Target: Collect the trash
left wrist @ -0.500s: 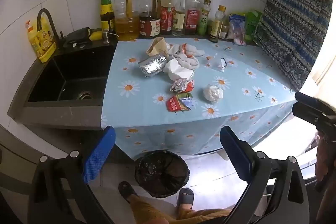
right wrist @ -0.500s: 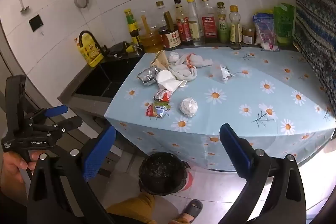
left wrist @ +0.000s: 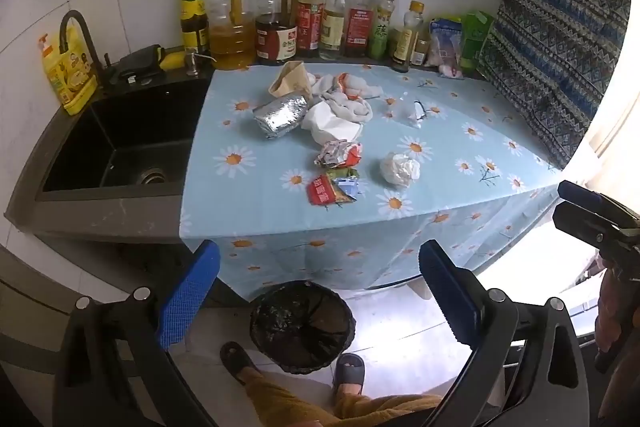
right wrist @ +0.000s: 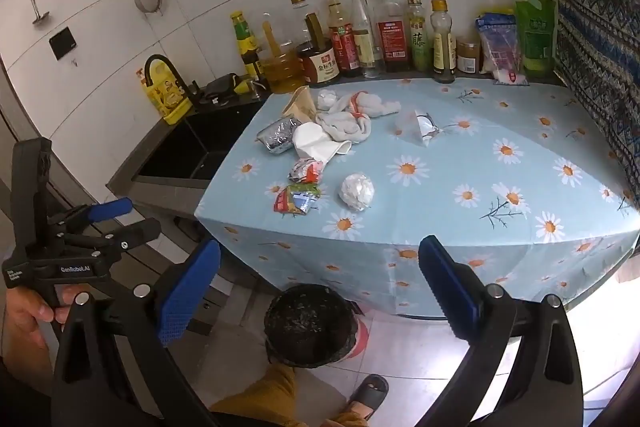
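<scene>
Both grippers are hanging off the counter edge, tilted downward, nothing between the fingers. The left gripper [left wrist: 319, 291] is standing fully spread, empty, its blue pads [left wrist: 188, 297] framing the black-lined trash bin [left wrist: 303, 327] on the floor. The right gripper [right wrist: 319, 287] is equally wide, also empty, facing the same bin [right wrist: 310, 325]. In the right wrist view a hand [right wrist: 24, 315] is gripping the left tool's handle at the lower left.

All the trash is sitting on the daisy-print tablecloth [left wrist: 248, 203], none of it in contact with either gripper. Nearest the front edge: a red and green snack wrapper [left wrist: 332, 187], with a crumpled white paper ball [left wrist: 400, 167] just to its right, apart from it. Behind the wrapper is lying a scrunched silver-and-red packet [left wrist: 339, 154]. Further back a foil-wrapped bundle [left wrist: 282, 115] is lying beside a white tissue [left wrist: 330, 125], a tan paper bag [left wrist: 290, 79] behind them, and a white cloth with orange marks [left wrist: 348, 95] bunched next to the bag. A small clear plastic scrap [left wrist: 414, 113] is lying alone to the right, well apart from the pile.

A row of sauce bottles [left wrist: 312, 17] is lining the tiled wall, and a dark sink [left wrist: 120, 143] is sitting left of the cloth. The person's slippered feet [left wrist: 350, 367] are showing on either side of the bin.
</scene>
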`<state>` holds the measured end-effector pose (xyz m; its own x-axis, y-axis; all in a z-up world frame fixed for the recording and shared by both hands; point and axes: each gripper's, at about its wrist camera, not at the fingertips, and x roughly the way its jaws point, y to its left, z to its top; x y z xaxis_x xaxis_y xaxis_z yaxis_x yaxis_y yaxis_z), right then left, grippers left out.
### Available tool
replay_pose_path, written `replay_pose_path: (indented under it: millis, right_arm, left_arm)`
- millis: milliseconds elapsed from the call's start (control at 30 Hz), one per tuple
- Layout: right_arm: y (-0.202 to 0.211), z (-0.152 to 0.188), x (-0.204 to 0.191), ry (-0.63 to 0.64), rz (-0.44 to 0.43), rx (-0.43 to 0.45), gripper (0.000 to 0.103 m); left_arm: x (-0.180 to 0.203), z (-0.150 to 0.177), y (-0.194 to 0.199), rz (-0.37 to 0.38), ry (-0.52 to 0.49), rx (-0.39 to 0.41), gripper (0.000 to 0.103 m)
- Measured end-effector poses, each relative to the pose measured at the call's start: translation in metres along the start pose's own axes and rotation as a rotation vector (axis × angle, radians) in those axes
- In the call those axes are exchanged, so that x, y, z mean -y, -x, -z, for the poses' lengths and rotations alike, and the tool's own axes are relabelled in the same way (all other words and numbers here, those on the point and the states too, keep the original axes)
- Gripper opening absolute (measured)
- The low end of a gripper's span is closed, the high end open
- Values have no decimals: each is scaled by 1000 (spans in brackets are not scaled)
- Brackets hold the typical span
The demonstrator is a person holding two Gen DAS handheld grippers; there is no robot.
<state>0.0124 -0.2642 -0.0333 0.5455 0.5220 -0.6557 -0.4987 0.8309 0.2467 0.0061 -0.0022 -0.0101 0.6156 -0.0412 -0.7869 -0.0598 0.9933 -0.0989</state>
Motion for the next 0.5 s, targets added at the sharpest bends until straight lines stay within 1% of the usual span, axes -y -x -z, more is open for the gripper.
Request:
replay_pose_path:
  millis: [100, 233, 367, 500]
  right_arm:
    - [0, -1, 1, -2, 4, -2, 98]
    - [0, -1, 1, 3, 15, -11, 98]
    - [1, -2, 5, -11, 13, -8, 98]
    - [-1, -2, 8, -14, 17, -15, 98]
  left_arm:
    - [2, 1, -3, -1, 3, -4, 97]
    - [1, 3, -5, 37, 13, -14, 97]
    - [0, 4, -6, 27, 10, -16, 97]
    - [-2, 5, -7, 62, 15, -10, 97]
